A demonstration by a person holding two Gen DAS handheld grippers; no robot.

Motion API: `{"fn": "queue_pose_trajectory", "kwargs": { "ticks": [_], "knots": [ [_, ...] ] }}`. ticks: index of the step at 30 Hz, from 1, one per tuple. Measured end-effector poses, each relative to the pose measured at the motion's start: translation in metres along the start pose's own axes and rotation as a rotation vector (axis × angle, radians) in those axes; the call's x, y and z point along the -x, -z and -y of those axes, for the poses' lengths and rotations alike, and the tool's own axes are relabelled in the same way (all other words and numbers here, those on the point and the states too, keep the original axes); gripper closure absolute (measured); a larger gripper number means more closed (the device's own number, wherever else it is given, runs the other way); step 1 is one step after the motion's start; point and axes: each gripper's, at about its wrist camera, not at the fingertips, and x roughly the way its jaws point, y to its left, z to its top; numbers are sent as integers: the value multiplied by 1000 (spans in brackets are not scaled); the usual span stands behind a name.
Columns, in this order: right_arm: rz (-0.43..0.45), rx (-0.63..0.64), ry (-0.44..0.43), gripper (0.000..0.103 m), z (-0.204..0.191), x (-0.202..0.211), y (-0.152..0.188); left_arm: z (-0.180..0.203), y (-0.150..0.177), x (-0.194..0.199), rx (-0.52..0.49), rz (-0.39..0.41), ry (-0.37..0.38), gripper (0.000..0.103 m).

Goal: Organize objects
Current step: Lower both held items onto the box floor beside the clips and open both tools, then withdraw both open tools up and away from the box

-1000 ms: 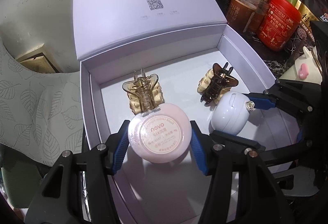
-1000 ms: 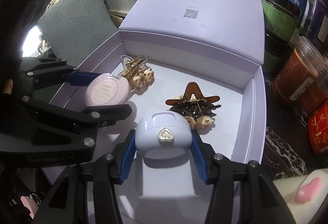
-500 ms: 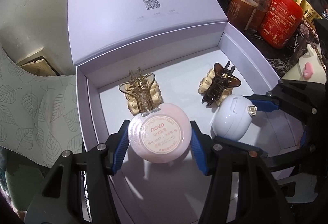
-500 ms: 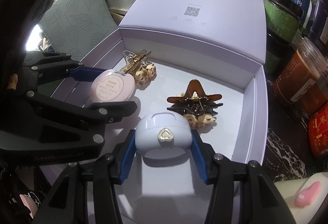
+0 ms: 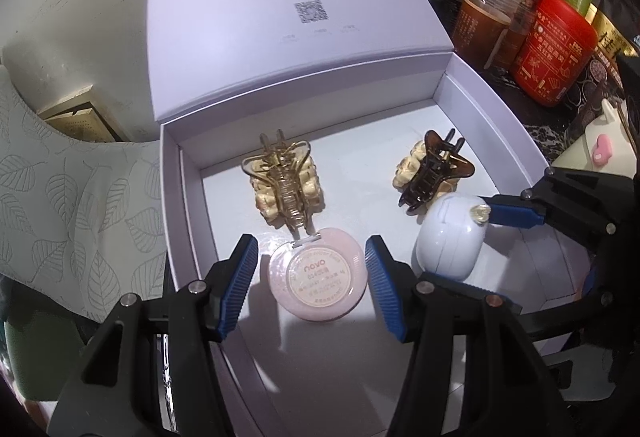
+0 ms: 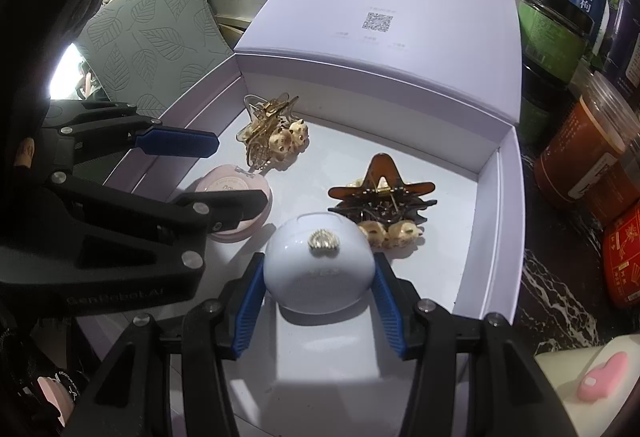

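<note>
1. The left gripper stands open around the pink compact, which lies released on the lavender box floor, just in front of the gold hair claw.
2. The right gripper is clamped on the white case, low inside the box, likely for setting down beside the brown hair claw.

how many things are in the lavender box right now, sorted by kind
hair claw clips: 2 (gold clip, brown clip)
round pink compact: 1
white rounded case with a gold heart: 1
total: 4, all inside the lavender box
</note>
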Motion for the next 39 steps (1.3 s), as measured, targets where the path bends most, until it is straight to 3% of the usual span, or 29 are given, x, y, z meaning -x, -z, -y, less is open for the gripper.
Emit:
{"fn": "queue_pose_trajectory", "kwargs": {
  "ticks": [11,24,29,39],
  "knots": [
    [23,1,20,40,-1,14,10,-11,7,25,37,43,-15,48],
    [91,-35,45,40,-7,44,19,-14,19,59,55,89,-27,48],
    [104,-28,54,40,-27,46,4,-13,26,77,61,116,-29,48],
    [157,-5,76,39,-44,87,9,-10,42,115,68,159,-41,47]
  ]
}}
